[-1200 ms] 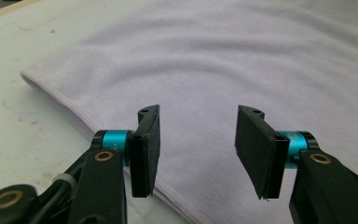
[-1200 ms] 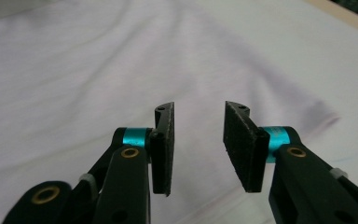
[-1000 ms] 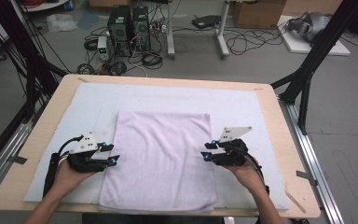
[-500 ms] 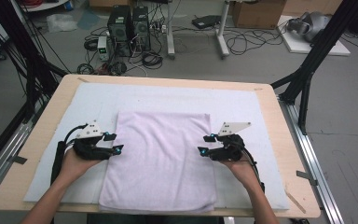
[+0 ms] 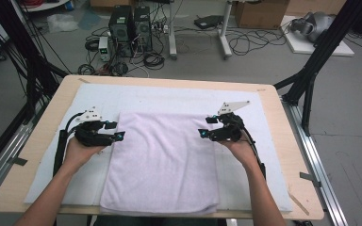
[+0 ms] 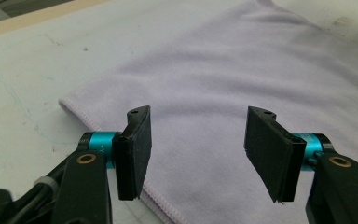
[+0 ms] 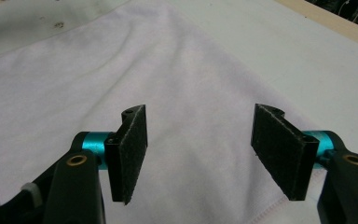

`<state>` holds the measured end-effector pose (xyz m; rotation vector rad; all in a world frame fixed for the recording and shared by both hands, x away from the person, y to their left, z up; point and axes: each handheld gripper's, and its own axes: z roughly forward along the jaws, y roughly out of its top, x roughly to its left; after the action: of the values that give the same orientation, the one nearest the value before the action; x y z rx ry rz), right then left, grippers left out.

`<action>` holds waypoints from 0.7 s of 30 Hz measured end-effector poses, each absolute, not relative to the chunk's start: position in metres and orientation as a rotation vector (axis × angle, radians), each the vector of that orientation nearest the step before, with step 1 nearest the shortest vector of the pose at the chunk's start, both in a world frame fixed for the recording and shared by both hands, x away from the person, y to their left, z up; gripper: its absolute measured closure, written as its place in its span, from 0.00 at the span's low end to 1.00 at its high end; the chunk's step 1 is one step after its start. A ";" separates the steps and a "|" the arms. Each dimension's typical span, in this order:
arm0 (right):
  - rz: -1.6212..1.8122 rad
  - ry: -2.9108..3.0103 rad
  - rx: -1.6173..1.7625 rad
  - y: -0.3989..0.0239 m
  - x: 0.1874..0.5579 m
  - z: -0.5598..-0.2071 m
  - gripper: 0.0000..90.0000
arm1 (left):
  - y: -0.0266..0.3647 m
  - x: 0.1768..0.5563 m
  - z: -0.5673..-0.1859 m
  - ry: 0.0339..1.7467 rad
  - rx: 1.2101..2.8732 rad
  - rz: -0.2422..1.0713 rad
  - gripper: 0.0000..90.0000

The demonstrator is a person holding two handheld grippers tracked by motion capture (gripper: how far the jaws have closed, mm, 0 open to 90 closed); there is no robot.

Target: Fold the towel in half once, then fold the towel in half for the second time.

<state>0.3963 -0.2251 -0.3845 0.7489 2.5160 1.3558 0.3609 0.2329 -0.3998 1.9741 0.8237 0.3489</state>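
The desk [image 5: 283, 141] carries a white mat [image 5: 169, 96], and on it the lilac towel [image 5: 165, 160] lies flat, running to the near edge. The left gripper [image 5: 118, 132] hangs at the towel's left hem, the right gripper [image 5: 201, 129] at its right hem, both pointing inward. Both sets of jaws have just been opening and stand apart, nothing pinched, cloth lying free beneath them.

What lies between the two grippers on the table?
The pale purple towel, spread flat in the high view, spans the stretch from the left gripper to the right gripper; nothing else lies there.
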 end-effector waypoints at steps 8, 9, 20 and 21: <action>1.340 2.523 0.741 -0.225 0.397 -0.385 0.39 | 0.236 0.362 -0.399 0.835 1.953 0.362 0.49; 1.339 2.521 0.747 -0.225 0.396 -0.385 0.39 | 0.236 0.363 -0.399 0.838 1.950 0.362 0.49; 1.302 2.475 0.771 -0.233 0.418 -0.371 0.40 | 0.235 0.391 -0.374 0.844 2.010 0.413 0.49; 1.303 2.459 0.769 -0.235 0.421 -0.370 0.41 | 0.234 0.396 -0.372 0.850 2.012 0.418 0.49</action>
<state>0.4208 -0.2346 -0.3696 0.7690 2.4592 1.3033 0.3964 0.2340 -0.3724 2.0120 0.8497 0.4177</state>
